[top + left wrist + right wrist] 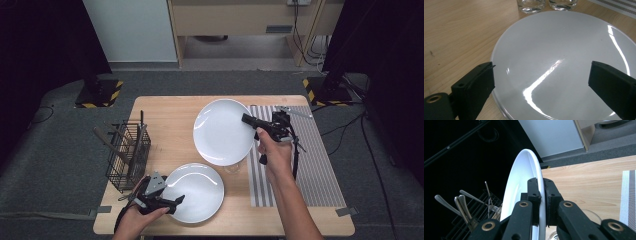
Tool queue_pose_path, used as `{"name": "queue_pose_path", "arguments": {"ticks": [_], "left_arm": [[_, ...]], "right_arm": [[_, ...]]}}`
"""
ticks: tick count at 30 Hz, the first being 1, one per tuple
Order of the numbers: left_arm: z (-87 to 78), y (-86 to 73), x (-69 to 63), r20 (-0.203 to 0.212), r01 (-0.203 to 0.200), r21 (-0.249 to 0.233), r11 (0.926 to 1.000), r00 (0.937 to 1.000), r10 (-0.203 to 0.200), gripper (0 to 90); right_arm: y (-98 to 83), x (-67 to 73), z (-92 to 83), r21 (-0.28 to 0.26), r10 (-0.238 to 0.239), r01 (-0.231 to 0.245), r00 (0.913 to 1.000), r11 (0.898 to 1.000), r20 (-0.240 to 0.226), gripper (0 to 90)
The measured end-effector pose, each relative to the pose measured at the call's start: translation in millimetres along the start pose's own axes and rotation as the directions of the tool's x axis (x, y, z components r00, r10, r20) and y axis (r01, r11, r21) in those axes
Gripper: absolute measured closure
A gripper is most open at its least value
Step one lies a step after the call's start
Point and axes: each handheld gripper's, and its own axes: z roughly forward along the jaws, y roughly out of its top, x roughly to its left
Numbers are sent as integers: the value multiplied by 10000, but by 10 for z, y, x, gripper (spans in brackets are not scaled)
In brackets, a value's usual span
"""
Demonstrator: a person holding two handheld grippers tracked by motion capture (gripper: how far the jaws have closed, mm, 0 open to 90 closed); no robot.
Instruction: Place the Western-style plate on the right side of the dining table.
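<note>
Right gripper: fingers clenched on raised plate's rim.
Left gripper: fingers released, astride flat plate.
Glasses: just beyond flat plate.
Cutlery basket: left of flat plate.

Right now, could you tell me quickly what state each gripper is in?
Left gripper: open, jaws astride the near plate, not gripping.
Right gripper: closed on the rim of the lifted plate.

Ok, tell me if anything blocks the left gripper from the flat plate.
Nothing visible does. The left gripper hangs open right at the near rim of the flat plate, its jaws spread on either side above the plate's face. Two glasses stand beyond the far rim, out of the way. The right gripper holds the other plate aloft.
</note>
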Motion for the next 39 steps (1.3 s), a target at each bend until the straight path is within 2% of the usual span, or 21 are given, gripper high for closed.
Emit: {"name": "queue_pose_path", "arguments": {"ticks": [18, 28, 39], "left_arm": [[-2, 2, -6, -7, -24, -21, 10000, 10000, 24, 63], [-1, 2, -11, 32, -54, -4, 10000, 10000, 54, 63], [3, 1, -11, 16, -25, 14, 10000, 10000, 25, 63]], "right_arm": [[121, -37, -110, -289, 107, -103, 9998, 9995, 156, 857], [156, -110, -187, -345, 102, -86, 9989, 9994, 462, 857], [153, -188, -189, -482, 377, -361, 9987, 9982, 331, 857]]}}
